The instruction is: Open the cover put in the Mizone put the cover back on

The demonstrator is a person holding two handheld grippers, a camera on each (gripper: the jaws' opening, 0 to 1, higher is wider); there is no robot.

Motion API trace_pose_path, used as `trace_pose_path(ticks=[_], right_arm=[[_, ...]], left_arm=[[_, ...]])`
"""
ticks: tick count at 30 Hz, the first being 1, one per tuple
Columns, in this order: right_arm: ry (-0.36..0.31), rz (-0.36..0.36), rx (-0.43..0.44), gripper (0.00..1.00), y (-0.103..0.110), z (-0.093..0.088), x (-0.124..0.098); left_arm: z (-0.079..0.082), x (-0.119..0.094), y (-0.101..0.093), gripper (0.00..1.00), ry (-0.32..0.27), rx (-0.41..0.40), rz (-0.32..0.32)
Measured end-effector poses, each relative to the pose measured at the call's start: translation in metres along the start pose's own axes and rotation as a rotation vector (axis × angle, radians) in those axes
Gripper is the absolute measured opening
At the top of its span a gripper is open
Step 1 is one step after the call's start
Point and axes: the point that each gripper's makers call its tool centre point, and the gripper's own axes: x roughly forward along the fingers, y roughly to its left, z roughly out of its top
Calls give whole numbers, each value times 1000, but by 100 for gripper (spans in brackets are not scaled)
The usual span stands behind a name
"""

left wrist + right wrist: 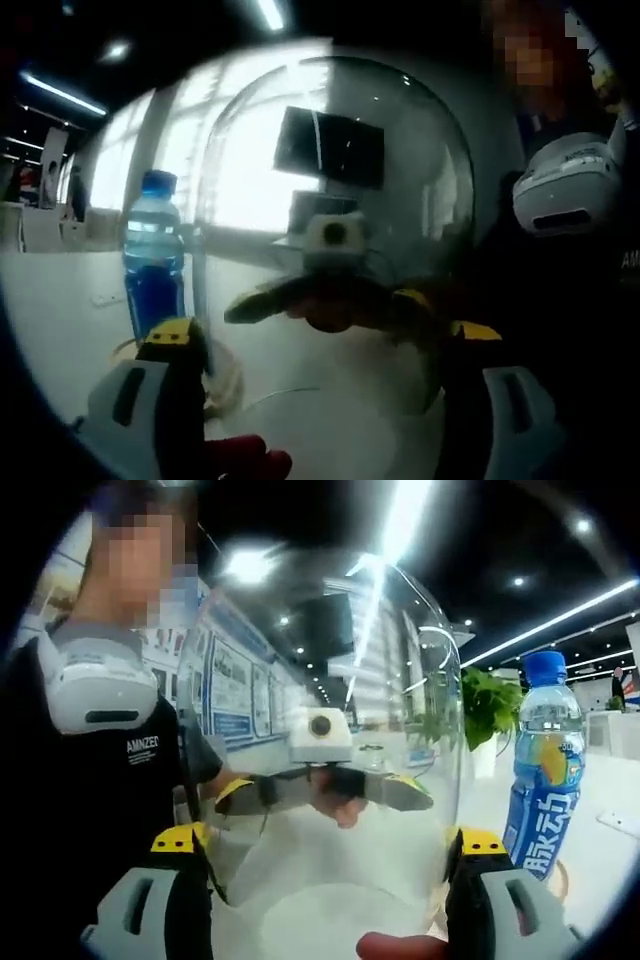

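**Both claws clamp clear dome cover, Mizone bottle stands beside it**

Left gripper view: left claw (pixel 325 345) has yellow-tipped grey jaws set wide, one on each side wall of a tall clear dome cover (pixel 340 200). Cover is smooth, glossy, transparent plastic or glass (cannot tell which), round-topped, straight-walled, with a circular open rim at the base. Jaw tips press against the outer wall, so the claw holds the cover. Through the clear wall the opposite claw shows, seen from its front, also on the cover.

Mizone bottle (pixel 153 255) stands upright on the white bench (pixel 60 310), outside the cover and just beside its wall. Blue cap, clear ribbed shoulder, blue label, cylindrical body. A round pale base or coaster (pixel 222 375) lies on the bench at the bottle's foot; its edge is partly hidden by the jaw.

Right gripper view: right claw (pixel 325 850) has matching yellow-tipped grey jaws spread wide around the same cover (pixel 320 710), tips on its wall, holding it. The left claw shows through the clear wall. Bottle (pixel 545 770) is upright on the bench (pixel 600 850), outside the cover, just beside it. Label is blue with white characters and a yellow patch. Cannot tell whether the cover's rim touches the bench or sits lifted.

A person (pixel 100 750) in a dark shirt stands behind the cover. A green leafy plant (pixel 490 705) is well behind.
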Motion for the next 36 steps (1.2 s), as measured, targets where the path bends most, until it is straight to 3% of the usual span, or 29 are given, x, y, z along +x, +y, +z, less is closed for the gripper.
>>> trace_pose_path(ticks=[11,16,22,28,36], right_arm=[[14,2,0,90,1,-1,2],[13,3,-19,90,5,11,1],[-32,14,10,90,7,27,-1],[-14,24,-37,90,20,37,-4],[-37,15,-4,90,26,56,-6]], left_arm=[[-2,3,-3,86,8,21,29],[2,3,-7,86,-7,29,35],[26,5,-10,86,-39,4,55],[29,7,-19,86,-2,51,62],[50,9,-24,86,12,15,57]])
